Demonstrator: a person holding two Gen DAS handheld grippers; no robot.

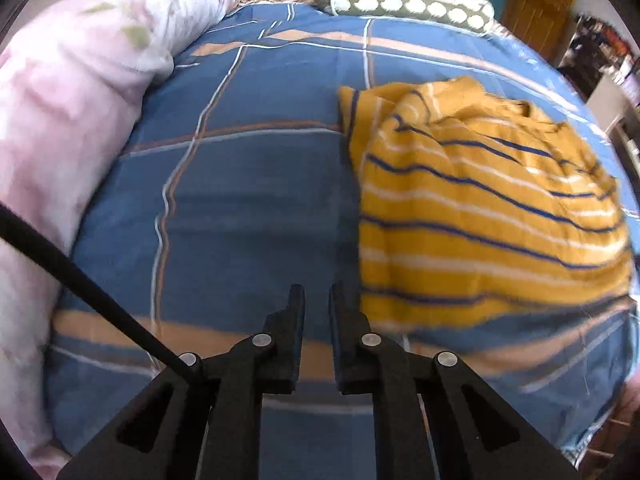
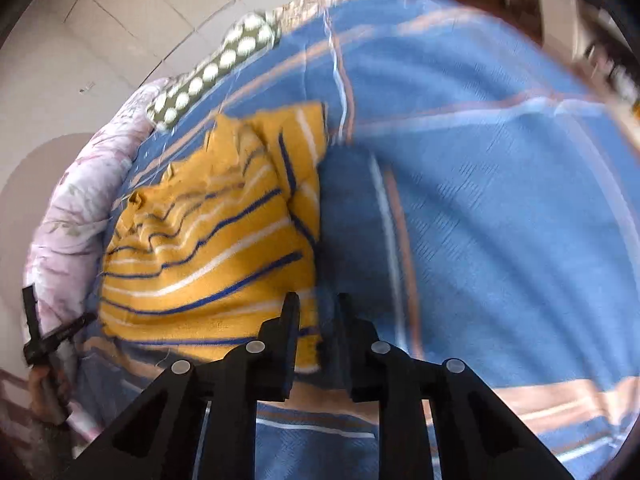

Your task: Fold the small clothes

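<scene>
A small mustard-yellow garment with blue and white stripes [image 1: 480,208] lies partly folded on the blue plaid bed cover [image 1: 248,184]. In the left wrist view my left gripper [image 1: 317,292] hovers over bare cover just left of the garment's near edge, jaws a little apart and empty. In the right wrist view the garment [image 2: 208,240] lies to the left. My right gripper [image 2: 318,300] is above its near right corner, jaws a little apart, holding nothing. The left gripper [image 2: 44,336] shows at the far left edge there.
A rolled pink floral quilt [image 1: 68,120] runs along the bed's left side. An olive bolster with white dots [image 1: 404,0] lies at the head of the bed. A wooden door [image 1: 540,0] and shelves stand beyond the right side.
</scene>
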